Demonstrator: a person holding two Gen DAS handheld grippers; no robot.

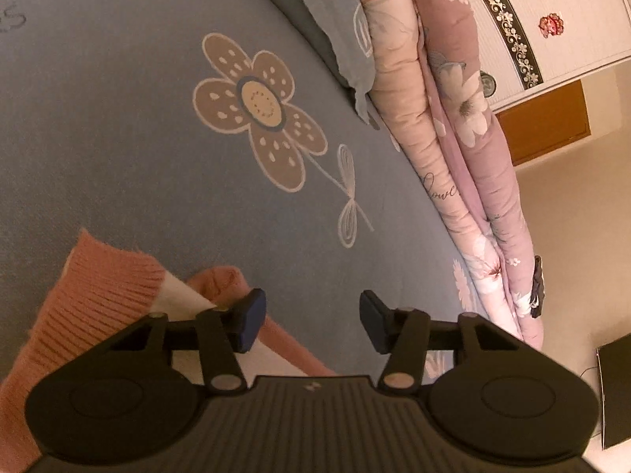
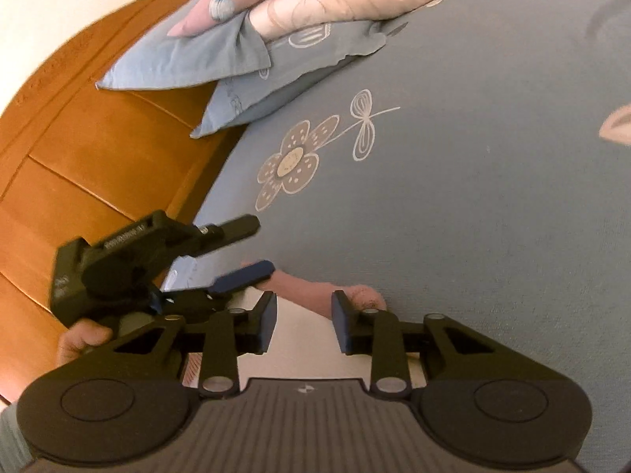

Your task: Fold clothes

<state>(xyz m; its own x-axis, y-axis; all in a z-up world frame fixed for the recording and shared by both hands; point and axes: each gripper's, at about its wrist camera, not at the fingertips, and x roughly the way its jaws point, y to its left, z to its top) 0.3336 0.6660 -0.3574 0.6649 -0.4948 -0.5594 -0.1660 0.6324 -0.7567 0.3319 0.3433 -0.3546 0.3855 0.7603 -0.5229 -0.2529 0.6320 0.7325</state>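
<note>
A pink-and-white knitted garment (image 1: pixel 90 307) lies on the blue flowered bedsheet (image 1: pixel 138 118), nearer the camera than the big brown flower print (image 1: pixel 260 110). Both hand-held grippers hover at its edge. The left hand-held gripper (image 1: pixel 311 321) stands spread, nothing between its pads. The right hand-held gripper (image 2: pixel 303 325) is partly spread over the white cloth and rolled pink hem (image 2: pixel 311 287) — not pinching yet.

This looks like the reach before a fold; next, each needs to sink onto the hem and close.

Only the left view shows the ribbed pink band and the folded quilt (image 1: pixel 453 138) beyond the flower. Only the right view shows the wooden headboard (image 2: pixel 98 149), the pillows (image 2: pixel 236 59) and the person's hand (image 2: pixel 79 339).
</note>
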